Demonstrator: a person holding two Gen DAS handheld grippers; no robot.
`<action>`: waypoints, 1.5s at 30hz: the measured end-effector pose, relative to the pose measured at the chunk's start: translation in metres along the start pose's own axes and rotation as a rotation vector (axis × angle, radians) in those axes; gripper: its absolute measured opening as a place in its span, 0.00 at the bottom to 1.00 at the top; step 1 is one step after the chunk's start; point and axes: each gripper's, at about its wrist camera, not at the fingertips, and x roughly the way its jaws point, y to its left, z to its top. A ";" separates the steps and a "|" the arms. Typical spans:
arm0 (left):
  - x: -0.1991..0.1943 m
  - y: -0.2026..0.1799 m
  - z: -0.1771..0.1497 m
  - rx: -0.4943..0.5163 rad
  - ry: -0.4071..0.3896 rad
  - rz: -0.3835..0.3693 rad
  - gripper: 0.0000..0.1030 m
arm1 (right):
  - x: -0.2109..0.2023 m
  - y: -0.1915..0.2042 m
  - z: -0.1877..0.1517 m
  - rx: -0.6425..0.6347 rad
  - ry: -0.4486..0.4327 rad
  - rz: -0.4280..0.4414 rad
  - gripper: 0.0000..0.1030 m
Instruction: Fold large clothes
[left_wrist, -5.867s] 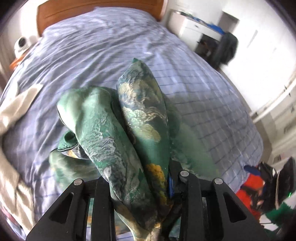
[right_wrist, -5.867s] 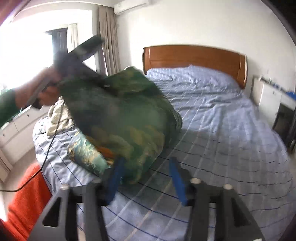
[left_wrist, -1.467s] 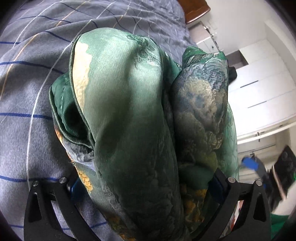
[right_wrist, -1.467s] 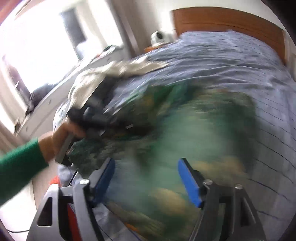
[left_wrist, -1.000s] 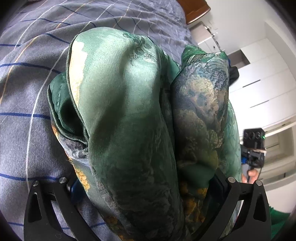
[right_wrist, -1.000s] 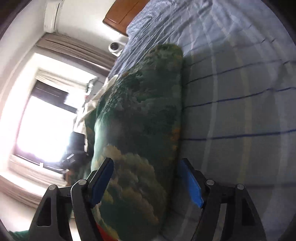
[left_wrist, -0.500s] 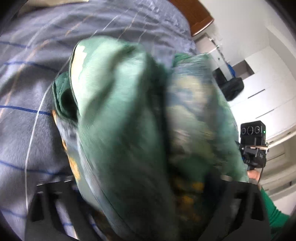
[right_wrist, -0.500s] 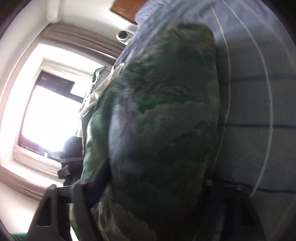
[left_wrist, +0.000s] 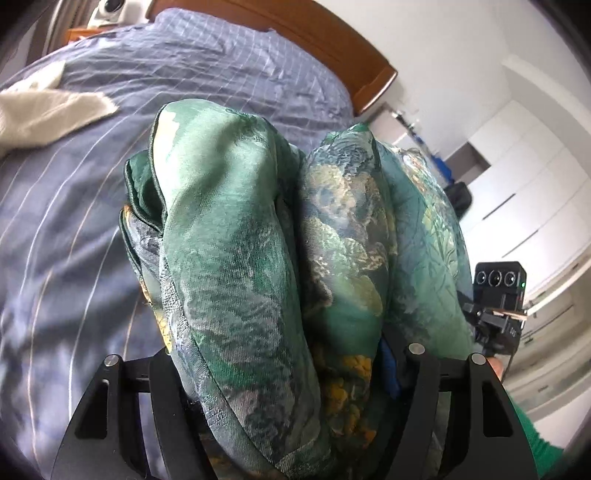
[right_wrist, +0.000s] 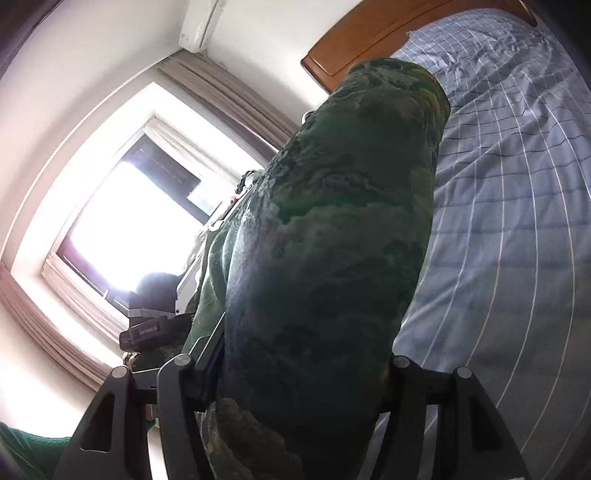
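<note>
Fingertips of both grippers were buried under the green garment (left_wrist: 258, 258), left gripper (left_wrist: 280, 373) and right gripper (right_wrist: 295, 373) each clamped on its bunched folds, held above the blue checked bed (left_wrist: 66, 229) w/ wood headboard (left_wrist: 332, 40), window (right_wrist: 125, 229) blown out.

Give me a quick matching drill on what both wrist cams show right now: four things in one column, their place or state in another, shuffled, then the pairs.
Things:
1. green patterned garment
2. cream cloth
3. wooden headboard
4. left claw

Places or states:
A. lying flat on the blue checked bedcover
B. at the far end of the bed
C. shut on bunched fabric
D. gripped by both claws, including the right claw

Pairs: 1-D, 2-A, 3-B, 4-C
</note>
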 end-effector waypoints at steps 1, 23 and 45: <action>0.010 0.003 0.005 0.000 0.008 0.009 0.69 | 0.005 -0.015 0.008 0.020 0.008 -0.001 0.59; -0.072 -0.067 -0.077 0.292 -0.249 0.389 0.99 | -0.071 0.044 -0.056 -0.215 -0.024 -0.772 0.91; -0.081 -0.190 -0.175 0.287 -0.341 0.488 1.00 | -0.142 0.146 -0.116 -0.409 -0.187 -1.033 0.95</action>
